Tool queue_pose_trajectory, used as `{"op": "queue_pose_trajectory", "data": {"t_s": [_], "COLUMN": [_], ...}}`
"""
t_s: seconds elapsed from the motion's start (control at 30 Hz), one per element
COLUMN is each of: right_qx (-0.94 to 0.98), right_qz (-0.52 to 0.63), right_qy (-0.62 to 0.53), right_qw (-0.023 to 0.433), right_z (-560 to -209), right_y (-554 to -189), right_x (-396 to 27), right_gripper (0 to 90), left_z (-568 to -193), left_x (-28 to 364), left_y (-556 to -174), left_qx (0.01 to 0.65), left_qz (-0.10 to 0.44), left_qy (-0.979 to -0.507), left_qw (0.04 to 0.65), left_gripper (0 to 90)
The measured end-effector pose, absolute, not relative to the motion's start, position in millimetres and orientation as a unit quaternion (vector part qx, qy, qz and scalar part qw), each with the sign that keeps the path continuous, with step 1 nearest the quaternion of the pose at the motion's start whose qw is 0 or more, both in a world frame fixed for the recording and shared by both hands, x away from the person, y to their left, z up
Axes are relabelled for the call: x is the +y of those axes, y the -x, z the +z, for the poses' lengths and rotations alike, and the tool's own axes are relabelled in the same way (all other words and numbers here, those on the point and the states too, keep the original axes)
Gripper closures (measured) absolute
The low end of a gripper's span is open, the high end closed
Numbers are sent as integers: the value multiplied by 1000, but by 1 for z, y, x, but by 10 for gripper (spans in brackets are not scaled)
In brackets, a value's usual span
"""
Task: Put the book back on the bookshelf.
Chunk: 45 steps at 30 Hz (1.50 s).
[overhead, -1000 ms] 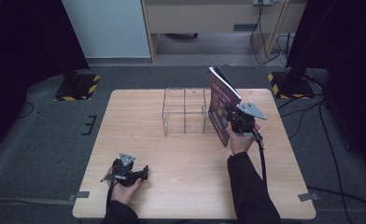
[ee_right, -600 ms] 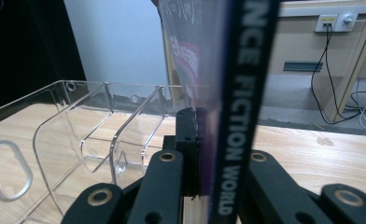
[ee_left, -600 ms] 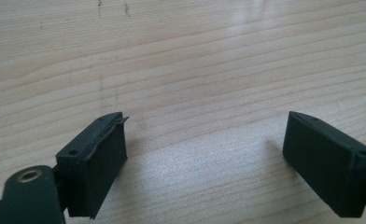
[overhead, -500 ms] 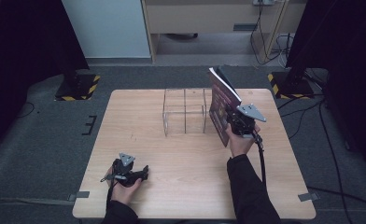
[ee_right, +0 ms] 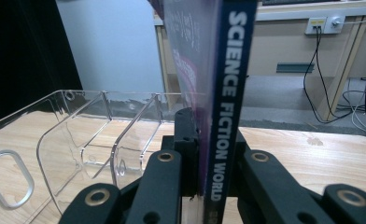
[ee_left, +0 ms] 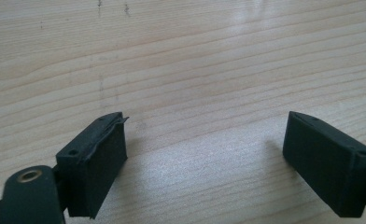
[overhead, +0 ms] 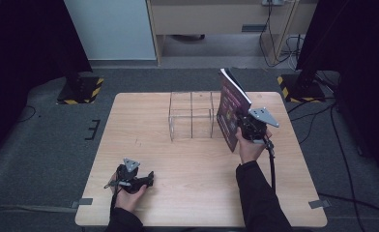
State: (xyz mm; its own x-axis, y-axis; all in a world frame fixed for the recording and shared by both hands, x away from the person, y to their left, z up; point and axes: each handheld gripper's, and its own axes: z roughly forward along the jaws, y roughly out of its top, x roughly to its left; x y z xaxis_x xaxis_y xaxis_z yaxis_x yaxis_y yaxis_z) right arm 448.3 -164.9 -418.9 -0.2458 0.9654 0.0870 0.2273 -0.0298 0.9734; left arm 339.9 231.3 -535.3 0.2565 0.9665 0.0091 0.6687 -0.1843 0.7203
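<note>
Nothing's moved: right gripper (overhead: 245,126) stays clamped on the thin dark-spined purple book (overhead: 230,107), upright right of the clear acrylic divider rack (overhead: 191,116); left gripper (overhead: 146,178) spread, near-left desk (overhead: 187,193). Tilting could snag a divider.

A light wooden table (overhead: 178,193) with visible grain stands on a grey carpeted floor (overhead: 47,145), small grey tape strips (overhead: 85,201) lying by its near corners. Beyond the far edge a pale blue-white panel (overhead: 112,29) meets a beige cabinet (overhead: 211,17) — cables (overhead: 279,43) hang and coil on the floor at its right. Black curtains (overhead: 18,58) close off both sides, and black stand bases with yellow-and-black striped edges (overhead: 79,89) sit off the far corners.
</note>
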Motion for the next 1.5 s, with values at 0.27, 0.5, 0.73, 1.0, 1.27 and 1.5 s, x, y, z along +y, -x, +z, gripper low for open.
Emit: {"op": "queue_pose_trajectory", "data": {"t_s": [0.27,0.5,0.73,1.0,1.27,1.5], "right_qx": [598,607,610,626,648,695], "right_qz": [513,517,527,542,526,492], "right_qy": [-504,-500,-491,-477,-469,-461], "right_qw": [353,337,330,295,289,249], "right_z": [-419,-421,-417,-409,-416,-449], "right_y": [-448,-451,-447,-436,-419,-400], "right_x": [-168,-174,-180,-189,-201,-220], "right_gripper": [693,469,321,223,156,127], "left_z": [-535,-535,-535,-535,-535,-535], "left_x": [231,231,231,231,231,231], "left_y": [-340,-340,-340,-340,-340,-340], "left_qx": [560,560,560,560,560,560], "left_qz": [242,242,242,242,242,242], "left_qy": [-731,-731,-731,-730,-730,-730], "left_qw": [308,307,307,307,307,307], "left_gripper": [126,126,126,125,125,125]}}
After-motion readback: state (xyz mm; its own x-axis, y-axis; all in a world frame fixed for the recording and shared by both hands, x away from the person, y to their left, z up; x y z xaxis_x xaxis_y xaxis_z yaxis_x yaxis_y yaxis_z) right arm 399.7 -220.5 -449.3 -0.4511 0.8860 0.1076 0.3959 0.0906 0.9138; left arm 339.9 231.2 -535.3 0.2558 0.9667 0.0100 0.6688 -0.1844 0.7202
